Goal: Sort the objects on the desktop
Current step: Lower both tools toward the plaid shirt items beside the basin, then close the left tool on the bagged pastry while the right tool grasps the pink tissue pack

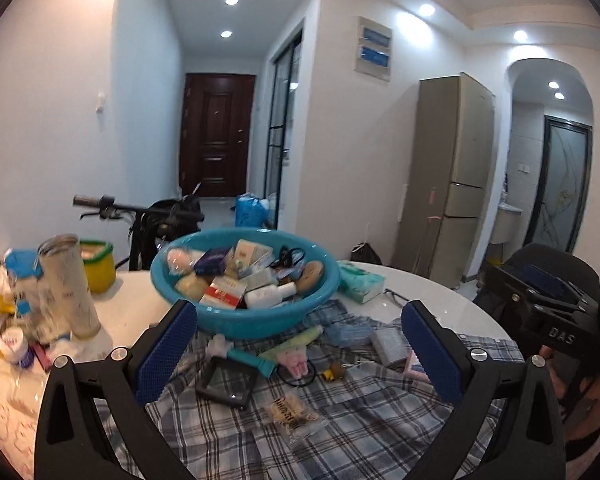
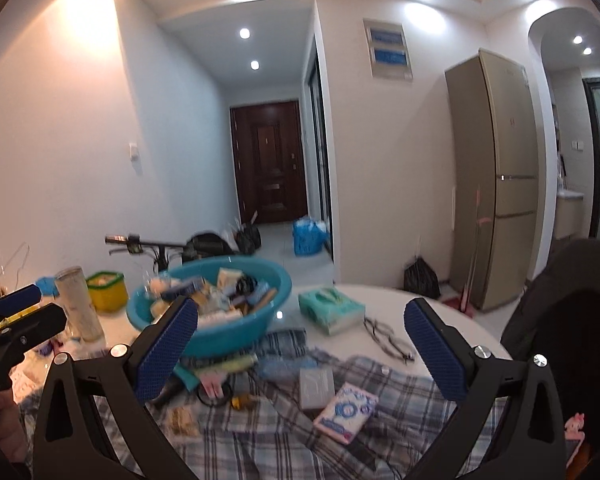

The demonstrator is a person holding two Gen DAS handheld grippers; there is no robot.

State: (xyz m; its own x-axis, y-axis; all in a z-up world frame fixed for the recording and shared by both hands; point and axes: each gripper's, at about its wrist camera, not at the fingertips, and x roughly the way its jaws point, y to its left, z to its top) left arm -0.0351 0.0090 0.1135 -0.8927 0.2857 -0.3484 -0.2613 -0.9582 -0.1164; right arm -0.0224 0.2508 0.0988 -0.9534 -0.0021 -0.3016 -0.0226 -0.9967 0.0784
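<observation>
Plaid cloth (image 1: 380, 420) half-hidden under basin (image 1: 236, 320), clutter blurred

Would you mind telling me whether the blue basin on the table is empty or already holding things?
Holding things. The blue basin is heaped with small boxes and packets, including a red-and-white box, up to its rim.

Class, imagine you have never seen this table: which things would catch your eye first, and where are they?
First comes the turquoise basin at the back of the round table, heaped with small boxes and bottles. Next come the loose bits scattered on the checked cloth in front of it. Both the left gripper and the right gripper hang open above the cloth, holding nothing.
</observation>
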